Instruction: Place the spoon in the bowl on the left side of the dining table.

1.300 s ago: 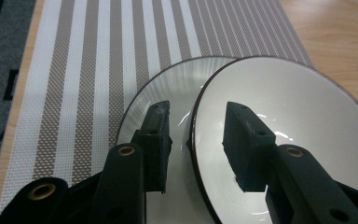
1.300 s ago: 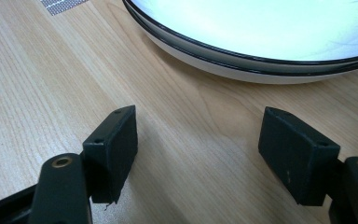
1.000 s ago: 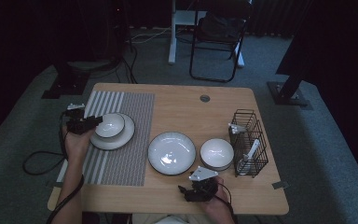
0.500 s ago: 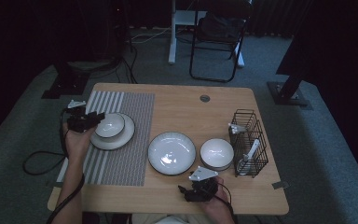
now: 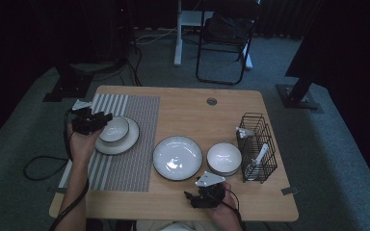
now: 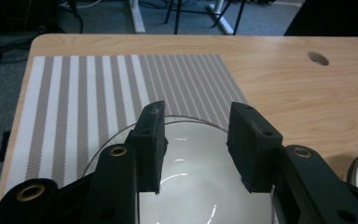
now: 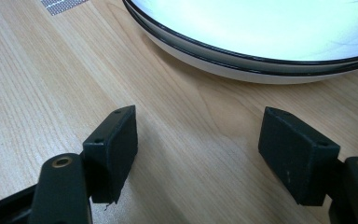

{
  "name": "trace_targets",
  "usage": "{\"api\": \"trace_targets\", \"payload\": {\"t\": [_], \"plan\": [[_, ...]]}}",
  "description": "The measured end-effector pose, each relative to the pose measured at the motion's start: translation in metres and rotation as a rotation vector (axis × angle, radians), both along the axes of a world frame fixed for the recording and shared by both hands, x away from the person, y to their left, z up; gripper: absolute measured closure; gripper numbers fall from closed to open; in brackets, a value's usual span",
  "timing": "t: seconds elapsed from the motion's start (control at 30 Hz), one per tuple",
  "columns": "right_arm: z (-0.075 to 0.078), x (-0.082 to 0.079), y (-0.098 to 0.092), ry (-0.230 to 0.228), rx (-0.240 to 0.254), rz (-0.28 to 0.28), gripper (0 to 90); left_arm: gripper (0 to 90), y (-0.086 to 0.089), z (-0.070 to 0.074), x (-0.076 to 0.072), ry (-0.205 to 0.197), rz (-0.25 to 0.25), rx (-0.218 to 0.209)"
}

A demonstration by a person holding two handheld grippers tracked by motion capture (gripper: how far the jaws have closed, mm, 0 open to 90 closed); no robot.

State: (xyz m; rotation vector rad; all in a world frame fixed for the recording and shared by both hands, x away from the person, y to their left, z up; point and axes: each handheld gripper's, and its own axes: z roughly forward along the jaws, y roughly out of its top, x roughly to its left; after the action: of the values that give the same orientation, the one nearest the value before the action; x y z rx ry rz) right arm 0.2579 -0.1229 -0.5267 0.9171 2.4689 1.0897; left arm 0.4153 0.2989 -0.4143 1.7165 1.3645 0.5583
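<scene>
A small white bowl [image 5: 115, 128] sits on a white plate [image 5: 125, 143] on the striped placemat [image 5: 130, 166] at the table's left. My left gripper [image 5: 96, 121] hovers at the bowl's left rim, open. Its black jaws [image 6: 198, 112] stand apart just above the bowl [image 6: 200, 186], with nothing between them. My right gripper [image 5: 203, 196] rests near the front edge of the table, just in front of a wide white dish [image 5: 177, 157]. It is open over bare wood [image 7: 198, 116], and the dark-rimmed dish [image 7: 261, 32] lies just beyond its tips.
A second small white bowl [image 5: 224, 158] stands right of the wide dish. A black wire rack [image 5: 257, 144] with white utensils is at the right edge. A cable hole [image 5: 211, 101] is at the back of the table. A chair [image 5: 224, 43] stands behind it.
My left gripper has lifted slightly above the bowl on the plate. The right gripper has stayed still.
</scene>
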Motion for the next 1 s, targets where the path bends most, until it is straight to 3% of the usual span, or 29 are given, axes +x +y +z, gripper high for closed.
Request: {"api": "trace_targets", "payload": {"t": [1.0], "plan": [[0.000,0.000,0.000,0.002,0.000,-0.001,27.7,56.2,-0.048,0.015,-0.019,-0.070,-0.130,0.021]]}}
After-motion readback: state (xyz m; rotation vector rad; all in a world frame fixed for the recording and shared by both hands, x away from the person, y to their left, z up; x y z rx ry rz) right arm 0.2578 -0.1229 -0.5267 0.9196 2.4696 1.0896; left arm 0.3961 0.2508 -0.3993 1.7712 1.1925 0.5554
